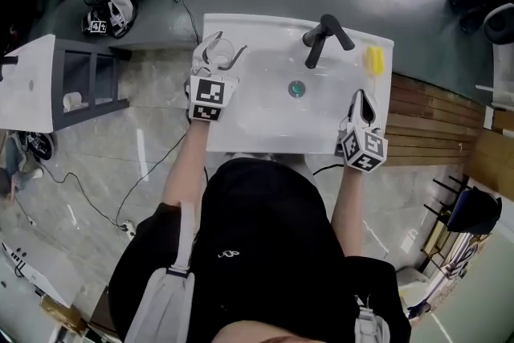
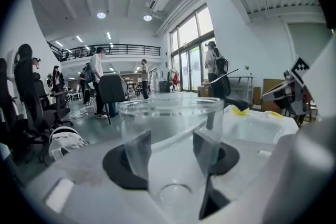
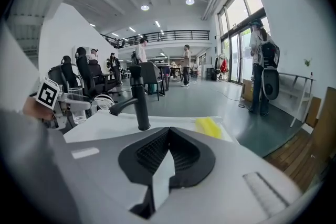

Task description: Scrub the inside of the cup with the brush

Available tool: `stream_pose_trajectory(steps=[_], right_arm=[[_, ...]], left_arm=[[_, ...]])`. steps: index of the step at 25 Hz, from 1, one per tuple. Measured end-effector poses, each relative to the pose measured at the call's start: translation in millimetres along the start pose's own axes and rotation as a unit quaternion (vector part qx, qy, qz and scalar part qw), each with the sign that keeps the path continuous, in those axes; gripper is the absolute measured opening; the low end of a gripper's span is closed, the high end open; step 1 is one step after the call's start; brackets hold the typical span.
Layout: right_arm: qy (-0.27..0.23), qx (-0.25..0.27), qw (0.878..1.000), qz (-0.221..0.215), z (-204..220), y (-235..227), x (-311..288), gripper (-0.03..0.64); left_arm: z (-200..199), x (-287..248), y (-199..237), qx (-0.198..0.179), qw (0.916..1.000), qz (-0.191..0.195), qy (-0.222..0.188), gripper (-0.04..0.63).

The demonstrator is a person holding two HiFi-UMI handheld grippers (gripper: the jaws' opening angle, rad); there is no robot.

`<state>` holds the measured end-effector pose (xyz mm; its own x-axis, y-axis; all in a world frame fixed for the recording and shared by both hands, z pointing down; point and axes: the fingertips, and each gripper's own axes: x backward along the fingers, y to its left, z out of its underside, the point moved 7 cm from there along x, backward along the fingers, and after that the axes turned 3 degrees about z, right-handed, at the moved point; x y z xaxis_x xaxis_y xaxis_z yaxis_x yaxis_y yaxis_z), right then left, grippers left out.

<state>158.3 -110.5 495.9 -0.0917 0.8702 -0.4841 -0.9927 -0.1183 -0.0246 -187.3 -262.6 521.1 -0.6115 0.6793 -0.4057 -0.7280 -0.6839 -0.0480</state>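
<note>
Our right claw [image 1: 361, 95], shut and empty, has the brush [image 1: 374, 60] near at one o'clock, lying twelve-to-six; our left claw [image 1: 225, 46] clamps the cup [image 2: 170, 144].

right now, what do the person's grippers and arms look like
Both the left gripper and right gripper have white bodies, black jaw pads and a cube of black-and-white square markers. The person wears a black short-sleeved top with grey shoulder straps.

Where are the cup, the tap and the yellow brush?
cup [image 2: 170, 134]: left gripper view, its clear front wall.
tap [image 3: 139, 102]: right gripper view, its black upright stem.
yellow brush [image 1: 374, 60]: head view, its middle.
</note>
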Motion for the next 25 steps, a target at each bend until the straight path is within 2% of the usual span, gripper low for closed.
stream_pose_trajectory(steps=[15,20,25], right_arm=[[0.003,0.002,1.0,0.003,-5.8,8.7,-4.0,-0.005],[0.01,0.031,0.999,0.006,-7.1,14.0,-6.6,-0.006],[0.012,0.037,0.999,0.006,-8.7,16.8,-10.5,-0.005]], left_arm=[[8.4,-35.2,18.7,0.0,0.9997,0.007,-0.023,0.273],[8.1,-42.4,24.1,-0.002,0.9994,0.006,-0.034,0.273],[9.6,-49.3,26.8,-0.005,0.9991,0.012,-0.04,0.275]])
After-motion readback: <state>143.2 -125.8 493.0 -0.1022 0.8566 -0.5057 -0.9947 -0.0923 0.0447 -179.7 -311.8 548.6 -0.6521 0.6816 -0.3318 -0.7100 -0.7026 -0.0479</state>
